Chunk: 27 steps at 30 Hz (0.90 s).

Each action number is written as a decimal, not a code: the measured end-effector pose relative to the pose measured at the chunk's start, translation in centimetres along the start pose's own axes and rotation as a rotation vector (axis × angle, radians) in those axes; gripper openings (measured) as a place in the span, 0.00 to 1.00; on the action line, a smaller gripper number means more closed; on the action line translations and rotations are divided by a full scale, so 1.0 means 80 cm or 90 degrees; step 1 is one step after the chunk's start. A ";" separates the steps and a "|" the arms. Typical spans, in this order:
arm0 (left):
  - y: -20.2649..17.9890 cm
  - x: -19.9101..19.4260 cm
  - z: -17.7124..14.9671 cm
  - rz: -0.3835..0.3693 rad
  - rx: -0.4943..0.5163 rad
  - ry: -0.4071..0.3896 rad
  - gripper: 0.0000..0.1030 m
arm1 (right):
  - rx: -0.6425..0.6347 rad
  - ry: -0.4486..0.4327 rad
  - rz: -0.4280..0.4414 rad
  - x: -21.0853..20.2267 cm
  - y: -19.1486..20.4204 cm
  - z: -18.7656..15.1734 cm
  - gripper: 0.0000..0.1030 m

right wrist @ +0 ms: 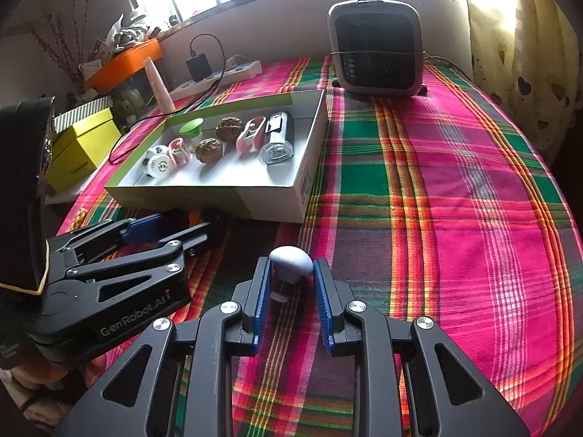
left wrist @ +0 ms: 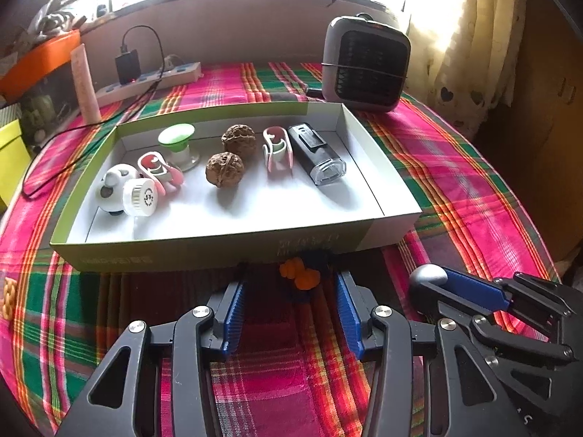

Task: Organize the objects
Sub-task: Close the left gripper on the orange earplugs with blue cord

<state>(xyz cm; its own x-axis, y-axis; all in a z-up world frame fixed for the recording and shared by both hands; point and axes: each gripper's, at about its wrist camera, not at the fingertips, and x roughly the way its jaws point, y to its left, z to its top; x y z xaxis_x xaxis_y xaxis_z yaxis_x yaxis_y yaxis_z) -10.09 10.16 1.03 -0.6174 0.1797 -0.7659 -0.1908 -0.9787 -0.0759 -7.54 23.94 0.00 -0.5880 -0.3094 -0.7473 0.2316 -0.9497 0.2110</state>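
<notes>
Two grippers are working at the near edge of the table, just in front of the box (left wrist: 233,244). Nearest, the right gripper (right wrist: 291,276) is clamping a small grey knob (right wrist: 291,260) between its blue pads, tips pointing far and slightly down. Beside it, to the left, the left gripper (left wrist: 291,291) is standing partly open with nothing pressed between its fingers; a small orange-and-dark toy (left wrist: 300,273) is lying on the cloth just past its tips, tight against the box's near wall. That toy is sitting straight ahead of the left gripper, so the left one is clearly nearer to it. Farther off, the box is already holding walnuts (left wrist: 224,169), clips and a black lamp (left wrist: 317,154).
</notes>
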 end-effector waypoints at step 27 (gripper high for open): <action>0.012 -0.011 -0.013 -0.016 -0.019 -0.001 0.22 | -0.014 0.001 -0.013 0.000 0.003 -0.001 0.24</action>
<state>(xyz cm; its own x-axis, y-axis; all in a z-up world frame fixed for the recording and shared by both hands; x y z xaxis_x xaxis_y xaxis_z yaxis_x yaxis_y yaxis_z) -8.92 8.93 0.95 -0.6139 0.2051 -0.7623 -0.1832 -0.9763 -0.1151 -7.42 23.70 0.04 -0.5921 -0.2901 -0.7518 0.2370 -0.9544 0.1816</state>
